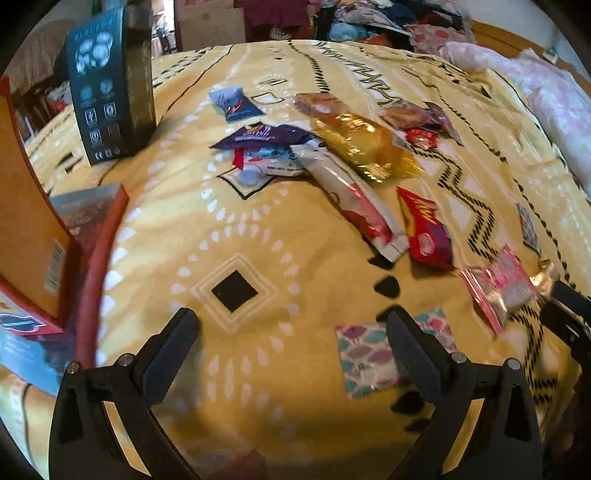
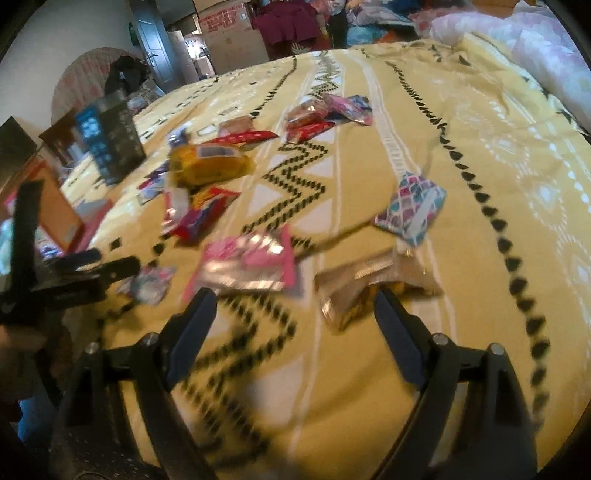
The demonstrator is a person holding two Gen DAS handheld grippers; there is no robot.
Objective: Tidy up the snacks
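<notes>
Snack packets lie scattered on a yellow patterned bedspread (image 1: pixel 258 229). My left gripper (image 1: pixel 291 317) hangs open over bare cloth with nothing between its fingers; a scale-patterned packet (image 1: pixel 365 362) lies against its right finger. Beyond it lie a pink packet (image 1: pixel 498 288), a red packet (image 1: pixel 424 229), a long white-and-red packet (image 1: pixel 354 199) and a gold packet (image 1: pixel 365 147). My right gripper (image 2: pixel 294 295) is open and empty. A crumpled tan-and-gold packet (image 2: pixel 369 284) lies just ahead of its right finger, and the pink packet (image 2: pixel 251 266) just ahead of its left finger.
An open red box (image 1: pixel 29 229) with an orange inside stands at the left edge. A black box (image 1: pixel 110 85) stands upright behind it. A second scale-patterned packet (image 2: pixel 413 206) lies apart on the right. Pink bedding (image 1: pixel 554 96) and heaped clothes (image 1: pixel 369 18) border the far side.
</notes>
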